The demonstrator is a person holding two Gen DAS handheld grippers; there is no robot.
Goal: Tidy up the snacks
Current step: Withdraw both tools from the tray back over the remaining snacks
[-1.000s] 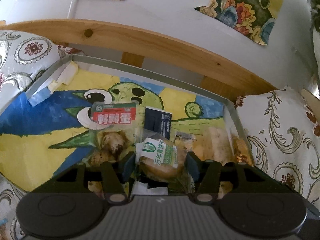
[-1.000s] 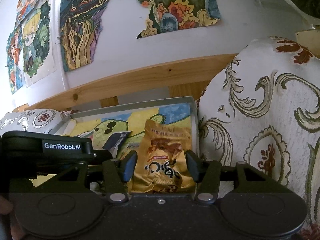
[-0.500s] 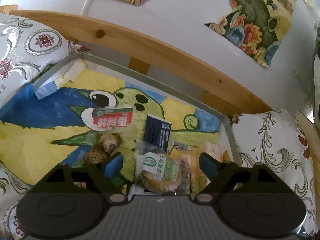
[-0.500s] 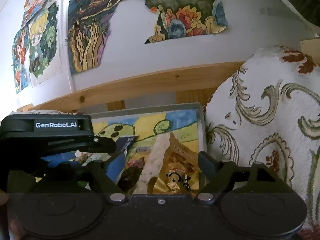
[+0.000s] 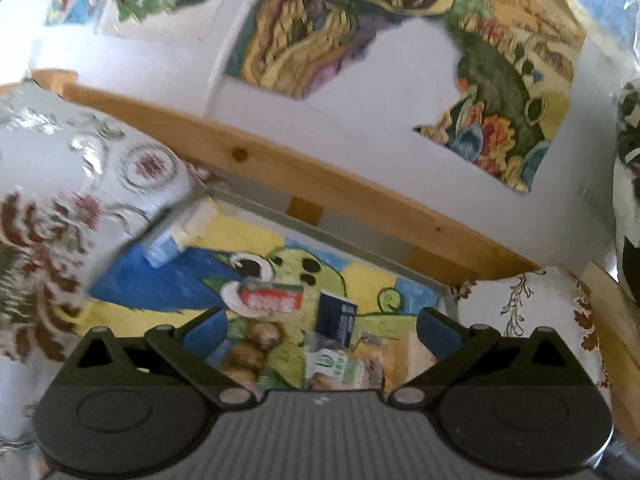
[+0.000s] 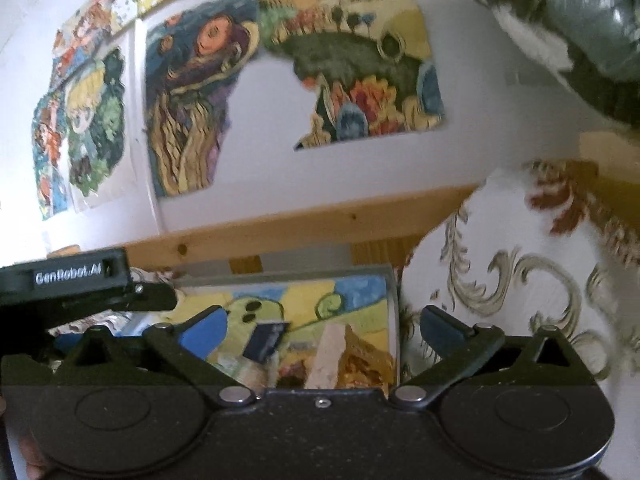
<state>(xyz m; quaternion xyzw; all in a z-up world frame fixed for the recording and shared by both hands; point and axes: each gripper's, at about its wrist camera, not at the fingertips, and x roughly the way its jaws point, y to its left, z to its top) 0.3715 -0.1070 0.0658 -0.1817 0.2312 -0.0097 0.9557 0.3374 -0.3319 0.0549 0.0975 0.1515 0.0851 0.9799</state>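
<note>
The snacks lie in a shallow tray (image 5: 448, 292) painted with a green cartoon creature on yellow and blue: a red-and-green labelled packet (image 5: 272, 295) at the left hand-held gripper's (image 5: 320, 330) 11 o'clock, a dark blue sachet (image 5: 335, 317) at 12, a clear green-labelled bag (image 5: 340, 366) beneath it. From the right hand-held gripper (image 6: 320, 330), a golden pouch (image 6: 360, 356) sits at 5 o'clock by the tray's right wall. Both hand-held grippers are spread wide, grasping nothing. Patterned cushions (image 6: 520, 280) flank the tray.
</note>
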